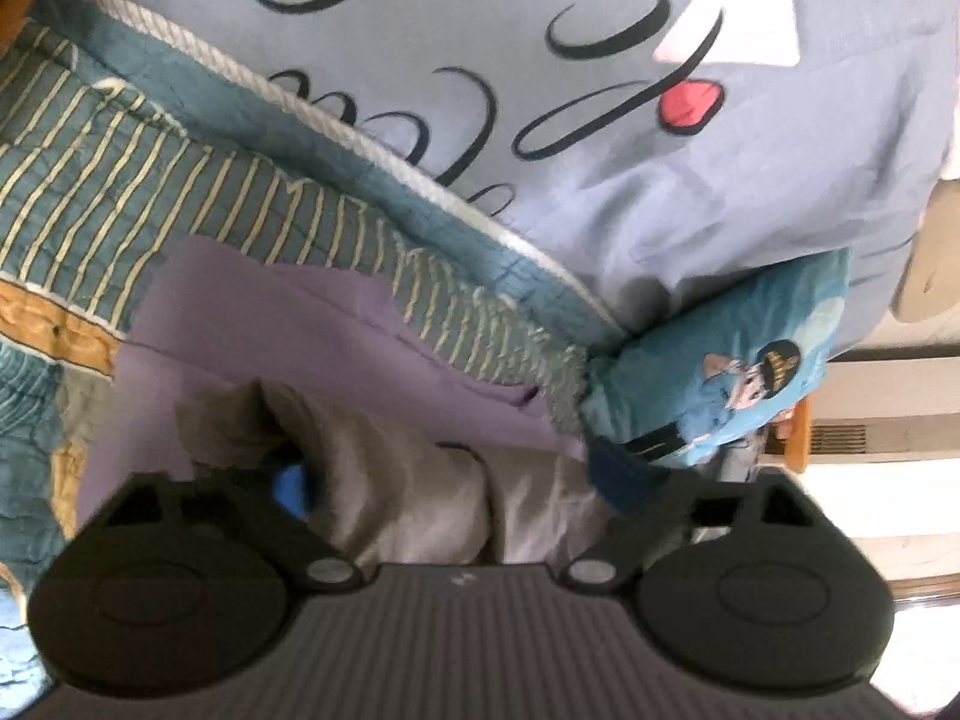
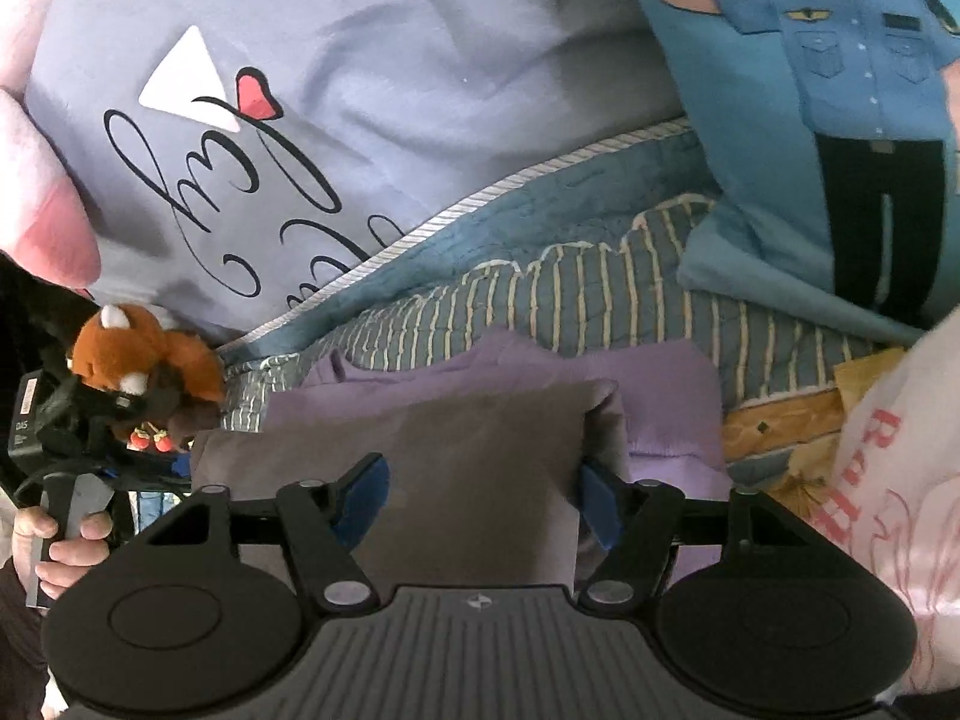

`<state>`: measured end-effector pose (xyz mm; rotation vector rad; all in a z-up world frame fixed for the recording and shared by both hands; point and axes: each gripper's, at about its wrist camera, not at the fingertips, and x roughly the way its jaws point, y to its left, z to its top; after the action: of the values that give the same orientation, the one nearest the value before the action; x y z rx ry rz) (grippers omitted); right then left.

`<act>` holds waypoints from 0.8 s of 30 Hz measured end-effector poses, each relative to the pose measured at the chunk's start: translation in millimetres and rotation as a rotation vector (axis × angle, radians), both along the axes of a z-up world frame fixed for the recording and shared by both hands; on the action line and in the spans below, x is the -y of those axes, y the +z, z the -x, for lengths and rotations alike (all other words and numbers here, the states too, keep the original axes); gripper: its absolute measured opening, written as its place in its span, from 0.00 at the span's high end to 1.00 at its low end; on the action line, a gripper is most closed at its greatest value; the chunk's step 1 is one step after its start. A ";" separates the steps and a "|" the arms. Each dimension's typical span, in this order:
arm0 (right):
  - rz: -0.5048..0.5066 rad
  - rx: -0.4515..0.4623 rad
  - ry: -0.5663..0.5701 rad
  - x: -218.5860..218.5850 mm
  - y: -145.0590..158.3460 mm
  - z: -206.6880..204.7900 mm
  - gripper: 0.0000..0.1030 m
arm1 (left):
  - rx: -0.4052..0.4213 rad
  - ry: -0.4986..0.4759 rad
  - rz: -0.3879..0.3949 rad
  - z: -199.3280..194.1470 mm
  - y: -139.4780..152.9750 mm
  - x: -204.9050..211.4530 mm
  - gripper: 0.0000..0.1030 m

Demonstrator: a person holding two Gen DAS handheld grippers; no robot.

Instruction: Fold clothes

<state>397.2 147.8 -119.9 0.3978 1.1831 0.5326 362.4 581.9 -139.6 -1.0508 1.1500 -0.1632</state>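
A home bedroom: a striped teal quilt (image 2: 540,294) covers the bed, a printed grey pillow (image 2: 336,60) and a cartoon pillow (image 2: 780,120) lie far, a plush toy (image 2: 138,354) left.

A grey garment (image 2: 480,450) lies on a lilac cloth (image 2: 672,408). The quilt (image 2: 540,294) is teal with cream stripes; the pillow (image 2: 360,60) is pale blue with black script and a red heart.
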 end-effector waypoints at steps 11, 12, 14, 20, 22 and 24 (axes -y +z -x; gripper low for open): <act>0.051 0.037 0.000 -3.2 2.6 -1.2 0.94 | -0.075 0.018 -0.040 12.1 -15.2 -5.8 0.88; 0.057 0.044 -0.007 -3.0 4.5 0.4 0.94 | -0.072 0.018 -0.049 12.5 -13.6 -5.0 0.89; 0.085 0.057 -0.016 -3.7 9.2 3.7 0.95 | -0.066 0.019 -0.088 12.8 -8.0 -3.5 0.92; 0.125 0.031 -0.085 6.3 11.9 16.0 0.98 | -0.057 0.009 -0.211 11.6 7.0 -6.3 0.93; 0.152 0.039 -0.092 8.5 12.1 19.5 0.98 | -0.054 -0.005 -0.273 11.4 12.1 -6.3 0.93; 0.155 0.040 -0.102 12.6 12.3 20.4 0.98 | -0.056 -0.007 -0.301 11.5 13.8 -8.6 0.93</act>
<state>376.8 135.2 -107.6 0.3117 1.1503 0.3562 350.9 590.5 -125.8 -0.7884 1.1867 0.0341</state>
